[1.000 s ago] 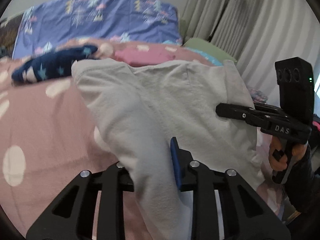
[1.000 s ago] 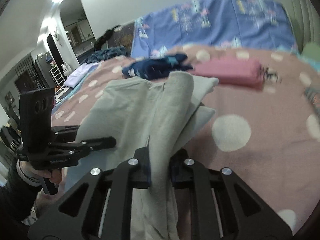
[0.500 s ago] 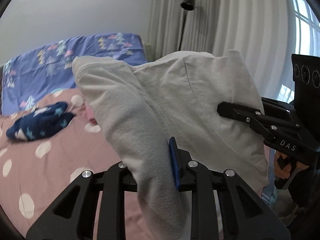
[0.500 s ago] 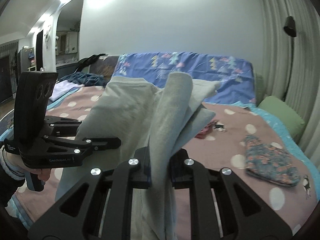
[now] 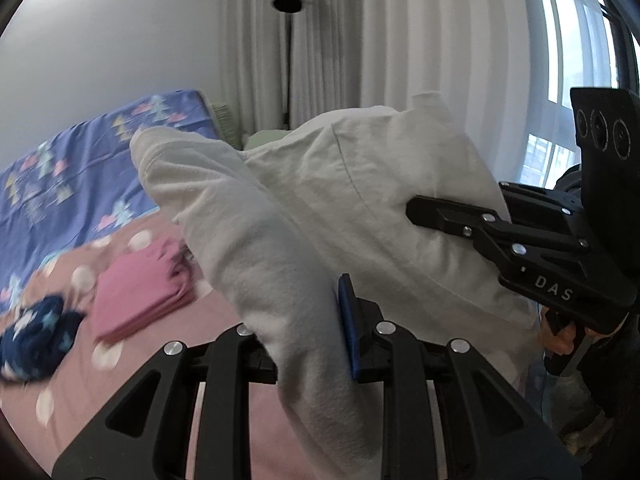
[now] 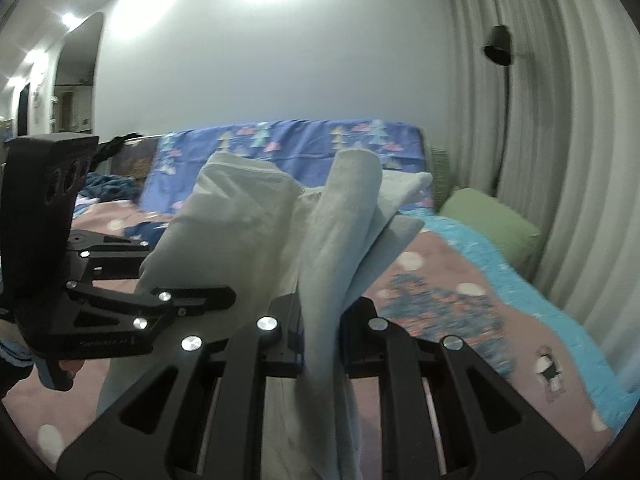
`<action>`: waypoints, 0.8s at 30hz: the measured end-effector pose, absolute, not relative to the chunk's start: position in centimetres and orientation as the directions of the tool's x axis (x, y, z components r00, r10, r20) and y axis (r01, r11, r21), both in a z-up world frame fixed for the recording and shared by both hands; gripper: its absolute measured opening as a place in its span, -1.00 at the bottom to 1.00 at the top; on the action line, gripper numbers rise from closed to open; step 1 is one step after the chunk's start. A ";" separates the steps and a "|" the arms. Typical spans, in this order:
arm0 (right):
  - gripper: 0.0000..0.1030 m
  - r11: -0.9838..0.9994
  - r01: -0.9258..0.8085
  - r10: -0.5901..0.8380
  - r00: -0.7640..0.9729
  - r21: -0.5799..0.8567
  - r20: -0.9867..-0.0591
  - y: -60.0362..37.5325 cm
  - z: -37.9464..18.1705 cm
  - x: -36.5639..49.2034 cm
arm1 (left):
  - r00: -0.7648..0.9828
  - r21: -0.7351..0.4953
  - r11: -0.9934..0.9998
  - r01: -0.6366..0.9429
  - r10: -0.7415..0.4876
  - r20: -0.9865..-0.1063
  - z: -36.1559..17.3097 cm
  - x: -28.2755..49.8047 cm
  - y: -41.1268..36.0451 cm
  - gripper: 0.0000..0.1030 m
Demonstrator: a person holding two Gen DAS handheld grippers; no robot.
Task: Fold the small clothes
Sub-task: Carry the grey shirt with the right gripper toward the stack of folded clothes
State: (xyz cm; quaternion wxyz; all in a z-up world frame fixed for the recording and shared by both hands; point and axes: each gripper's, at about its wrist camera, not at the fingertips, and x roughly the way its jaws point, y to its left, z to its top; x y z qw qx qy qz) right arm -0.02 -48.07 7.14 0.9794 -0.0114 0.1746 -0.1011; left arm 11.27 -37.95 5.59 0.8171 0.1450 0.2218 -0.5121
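Nearby, folded pink cloth (image 5: 140,288), navy garment (image 5: 36,344), green pillow (image 6: 488,220), floor lamp (image 6: 500,52)

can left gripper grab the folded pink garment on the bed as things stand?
Probably not: the left gripper is shut on the white garment, which the right gripper also grips. The folded pink garment lies unobstructed on the bed.

From my left wrist view the pale grey garment (image 5: 304,216) hides my left gripper's (image 5: 308,340) left pad and runs off the bottom edge. The navy star-print cloth (image 5: 36,340) is motion-blurred. On the right, the floral cloth (image 6: 444,304) smears beyond reading.
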 end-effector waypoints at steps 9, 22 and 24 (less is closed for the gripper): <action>-0.75 0.933 0.356 -0.351 0.869 -0.052 -0.350 -59.6 7.9 3.6 | 0.349 0.083 0.360 0.929 -0.778 -0.522 6.2 15.2 -49.1 -0.54; -0.75 0.878 0.472 -0.465 0.797 -0.085 -0.386 -69.7 7.9 11.0 | 0.408 0.159 0.385 0.909 -0.746 -0.526 5.1 21.0 -58.8 -0.54; -0.75 0.871 0.482 -0.476 0.787 -0.091 -0.393 -70.1 7.4 12.0 | 0.423 0.179 0.390 0.903 -0.732 -0.535 4.6 21.5 -59.9 -0.54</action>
